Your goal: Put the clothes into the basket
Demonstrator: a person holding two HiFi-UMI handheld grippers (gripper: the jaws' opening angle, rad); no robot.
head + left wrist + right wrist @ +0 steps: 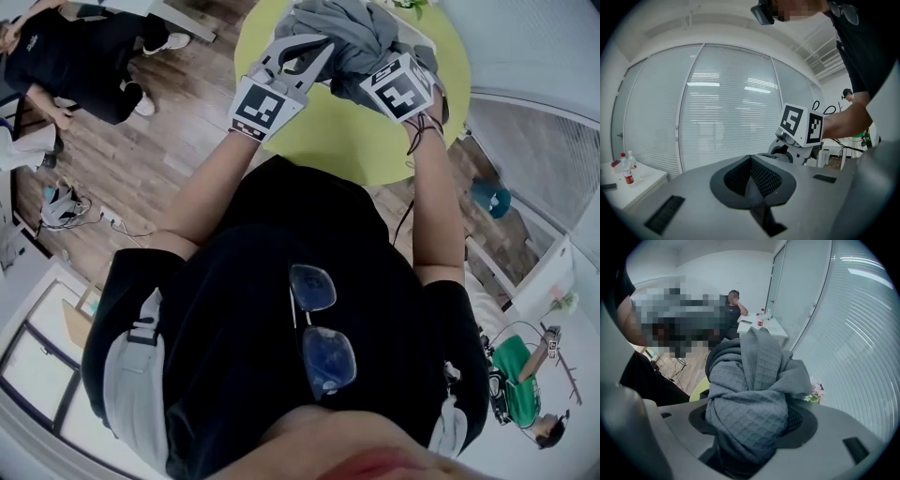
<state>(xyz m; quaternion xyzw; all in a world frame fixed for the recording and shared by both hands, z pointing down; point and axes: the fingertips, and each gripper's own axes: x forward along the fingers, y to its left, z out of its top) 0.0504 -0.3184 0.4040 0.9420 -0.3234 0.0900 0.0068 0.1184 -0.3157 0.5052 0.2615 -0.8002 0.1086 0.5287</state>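
Observation:
A bundled grey waffle-weave cloth (352, 37) hangs over the round yellow-green table (356, 141). My right gripper (380, 66) is shut on it. In the right gripper view the cloth (750, 394) fills the space between the jaws and bulges up above them, hiding the pads of the right gripper (750, 441). My left gripper (314, 54) is just to the left of the cloth, its tips close to the fabric. In the left gripper view the dark pads of the left gripper (752, 183) meet with nothing between them. The right gripper's marker cube (802, 124) shows beyond them.
A person (75, 56) sits on the wooden floor at the upper left. Another person in green (520, 394) is at the lower right. Tall blinds (726, 108) line the curved wall. A white side table (647, 180) carries bottles. Small flowers (816, 392) stand on the round table.

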